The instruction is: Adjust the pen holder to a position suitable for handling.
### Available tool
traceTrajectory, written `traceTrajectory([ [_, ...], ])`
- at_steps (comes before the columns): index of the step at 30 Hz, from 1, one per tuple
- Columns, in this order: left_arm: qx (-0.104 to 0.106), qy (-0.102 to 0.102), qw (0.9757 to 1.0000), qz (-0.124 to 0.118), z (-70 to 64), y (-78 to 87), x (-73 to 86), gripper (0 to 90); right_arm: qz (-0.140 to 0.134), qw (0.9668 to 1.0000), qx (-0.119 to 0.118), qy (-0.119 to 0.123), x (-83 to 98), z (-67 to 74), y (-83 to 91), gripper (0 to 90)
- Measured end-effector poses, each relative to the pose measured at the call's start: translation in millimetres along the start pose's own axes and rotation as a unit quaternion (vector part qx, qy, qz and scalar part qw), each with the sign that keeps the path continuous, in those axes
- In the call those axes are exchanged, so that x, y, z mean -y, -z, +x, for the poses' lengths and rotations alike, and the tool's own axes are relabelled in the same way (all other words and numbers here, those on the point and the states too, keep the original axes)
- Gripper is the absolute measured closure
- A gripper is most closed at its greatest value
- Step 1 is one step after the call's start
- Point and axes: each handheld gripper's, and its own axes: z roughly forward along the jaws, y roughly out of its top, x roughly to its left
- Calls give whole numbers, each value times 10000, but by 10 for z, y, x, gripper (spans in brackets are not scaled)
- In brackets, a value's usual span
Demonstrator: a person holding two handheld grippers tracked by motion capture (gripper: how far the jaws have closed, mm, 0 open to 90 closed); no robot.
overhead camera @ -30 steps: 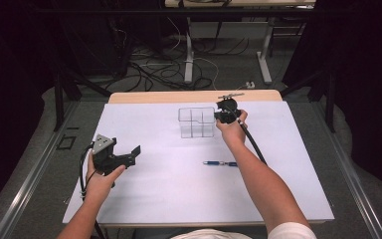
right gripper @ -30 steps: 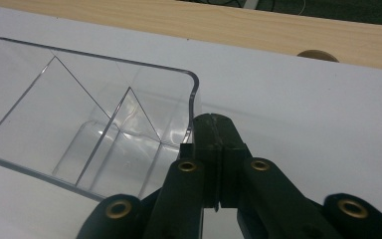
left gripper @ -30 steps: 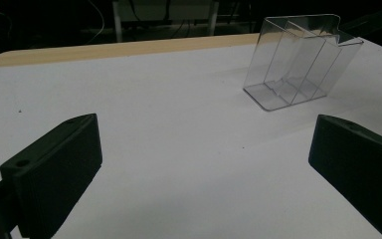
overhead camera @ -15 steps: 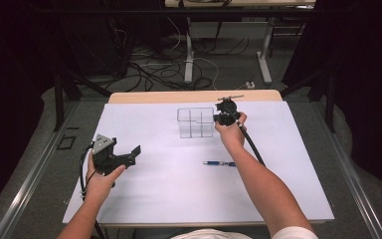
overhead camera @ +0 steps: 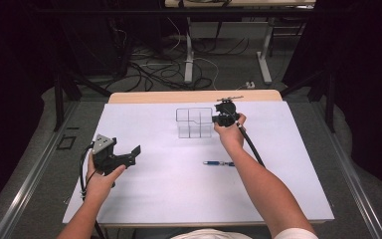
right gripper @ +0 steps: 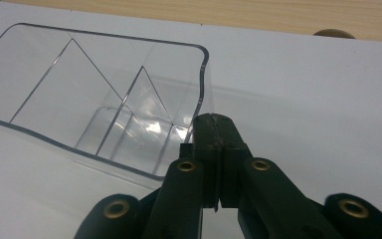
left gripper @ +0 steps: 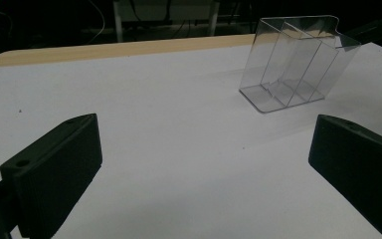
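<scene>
Nothing has shifted over the last second: both hands sit where they were, and the clear divided organizer (overhead camera: 194, 122) stands on the same spot of the white surface (overhead camera: 169, 194). Judgement: this is a pause with the grip already set, so the organizer is ready to be dragged or lifted, not yet moved.

Right tongs (right gripper: 218, 130): jaws fully together, clamped on the thin side wall of the organizer at its rim. In the right gripper view the wall edge runs straight down into the seam between the jaws, and the partitioned compartments lie just left of the tips. The organizer stands upright and looks empty.

Left tongs (overhead camera: 128, 155): wide open, holding nothing, hovering low over bare surface. The organizer (left gripper: 298, 62) lies ahead of them and to the right, well apart.

A blue pen (overhead camera: 218, 163) lies flat on the surface behind the right tongs, beside the forearm, untouched.
</scene>
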Motion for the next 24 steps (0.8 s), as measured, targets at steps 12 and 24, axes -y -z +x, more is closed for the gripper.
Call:
traceTrajectory([
  [12, -13, 16, 10000, -6, 0, 1, 4, 2, -121, 9997, -101, 182, -25, -68, 138, 712],
  [24, -27, 2, 10000, 15, -1, -4, 8, 3, -148, 9936, -174, 1107, -37, -69, 361, 507],
])
